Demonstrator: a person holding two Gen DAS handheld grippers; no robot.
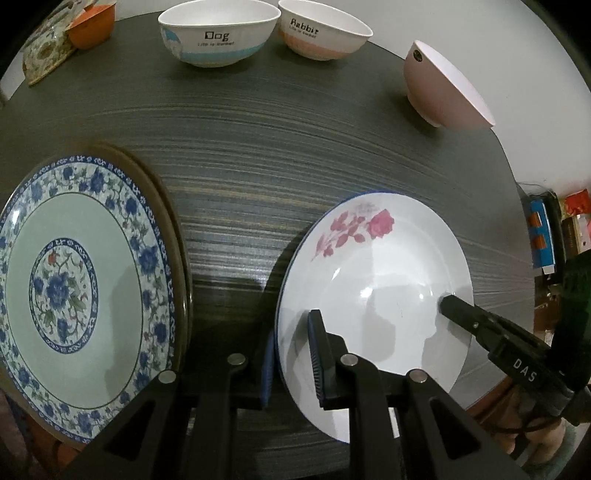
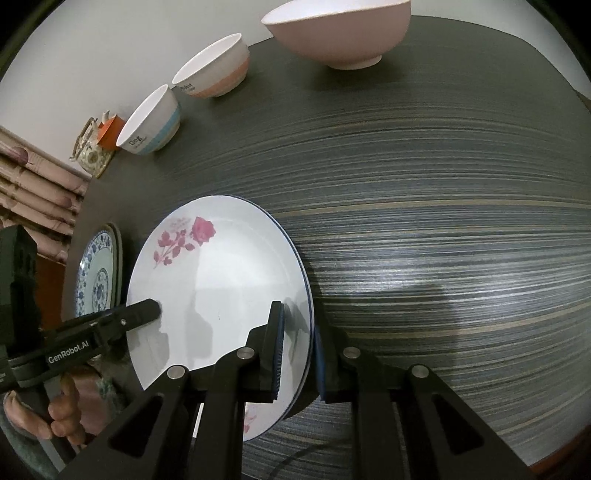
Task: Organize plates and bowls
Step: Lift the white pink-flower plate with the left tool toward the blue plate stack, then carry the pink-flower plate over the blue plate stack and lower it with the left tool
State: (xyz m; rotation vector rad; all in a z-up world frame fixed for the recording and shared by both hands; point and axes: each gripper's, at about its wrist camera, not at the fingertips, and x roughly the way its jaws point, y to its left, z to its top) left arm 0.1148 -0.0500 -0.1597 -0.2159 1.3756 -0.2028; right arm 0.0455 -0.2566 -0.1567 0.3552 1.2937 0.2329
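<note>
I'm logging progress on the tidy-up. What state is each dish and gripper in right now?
Rose plate: gripped on opposite rims by both grippers.
Left gripper: shut on its rim.
Right gripper: shut on its rim.
Blue floral plate: flat, atop a darker plate.
Dog bowl: upright, empty.
Rabbit bowl: upright, empty.
Pink bowl: upright, standing apart.

Both grippers' fingers (image 1: 317, 354) (image 2: 275, 354) nearly closed (pads set edge-on).
</note>
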